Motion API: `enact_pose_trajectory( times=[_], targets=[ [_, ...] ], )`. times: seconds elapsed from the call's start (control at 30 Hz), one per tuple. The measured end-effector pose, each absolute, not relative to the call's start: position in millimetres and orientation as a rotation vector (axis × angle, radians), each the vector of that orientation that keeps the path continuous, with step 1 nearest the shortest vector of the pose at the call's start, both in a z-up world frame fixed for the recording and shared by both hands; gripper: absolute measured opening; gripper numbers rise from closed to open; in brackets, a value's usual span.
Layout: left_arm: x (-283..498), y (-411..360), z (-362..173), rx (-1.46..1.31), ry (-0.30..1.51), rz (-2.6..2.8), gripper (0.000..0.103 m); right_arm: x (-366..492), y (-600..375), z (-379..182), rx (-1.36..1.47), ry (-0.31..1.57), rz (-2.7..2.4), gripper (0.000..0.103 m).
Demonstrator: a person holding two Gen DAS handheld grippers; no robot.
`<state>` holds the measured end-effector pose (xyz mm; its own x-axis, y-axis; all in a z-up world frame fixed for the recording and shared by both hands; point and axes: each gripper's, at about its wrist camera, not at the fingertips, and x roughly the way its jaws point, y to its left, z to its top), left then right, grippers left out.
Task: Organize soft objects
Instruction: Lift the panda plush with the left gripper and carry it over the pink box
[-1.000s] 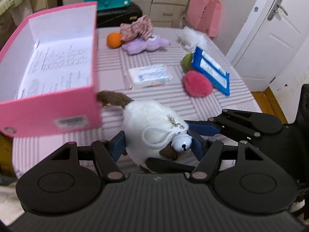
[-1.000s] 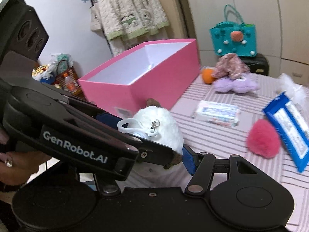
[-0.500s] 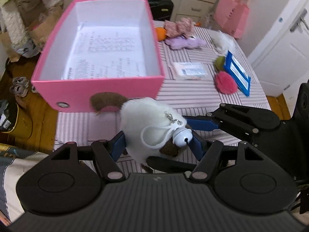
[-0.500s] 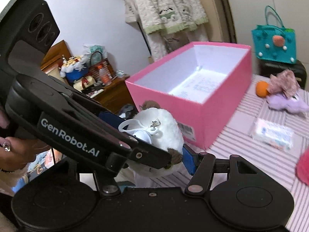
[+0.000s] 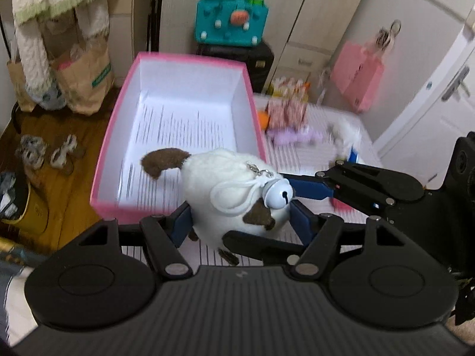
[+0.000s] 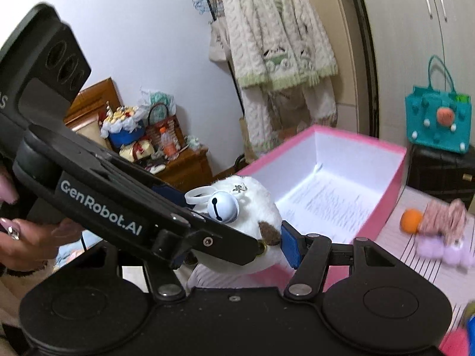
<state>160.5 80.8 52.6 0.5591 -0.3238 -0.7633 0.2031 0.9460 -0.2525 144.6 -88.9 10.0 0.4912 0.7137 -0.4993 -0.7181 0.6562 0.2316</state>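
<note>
Presently both the left gripper (image 5: 240,222) and right gripper (image 6: 234,246) clamp 1 white-and-brown plush toy (image 5: 234,198) above the near edge of the pink cardboard box (image 5: 178,74); transfer underway, release inside advised next.

Striped worktop and its load

The pink-and-white striped worktop (image 6: 415,255) carries an open pink cardboard box (image 5: 184,59) lined with printed paper, and beside it a small orange ball (image 6: 411,221), a pink floral fabric piece (image 6: 445,219) and a lilac plush toy (image 6: 442,250).

White plush toy (image 5: 228,190) with brown patches, white loop and bell (image 5: 277,197) is held aloft over near end of open pink box (image 5: 102,154); paper-lined interior otherwise empty.
</note>
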Motion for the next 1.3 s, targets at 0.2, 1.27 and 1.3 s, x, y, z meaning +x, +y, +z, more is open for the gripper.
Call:
enact_pose_trajectory(
  times=[0.2, 1.27, 1.3],
  targets=[
    [194.9, 82.0, 56.1, -0.179, 0.772, -0.350, 0.069, 185.8, -93.7, 24.9, -0.052, 0.528, 0.830, 0.067],
    [378.8, 105.8, -59.0, -0.513, 1.043, -0.211, 0.063, 351.0, -26.9, -59.9, -0.532, 0.674, 0.566, 0.069],
    [376.3, 108.7, -57.1, -0.517, 1.030, -0.202, 0.063, 349.4, -29.6, -58.4, -0.517, 0.672, 0.551, 0.070]
  ],
)
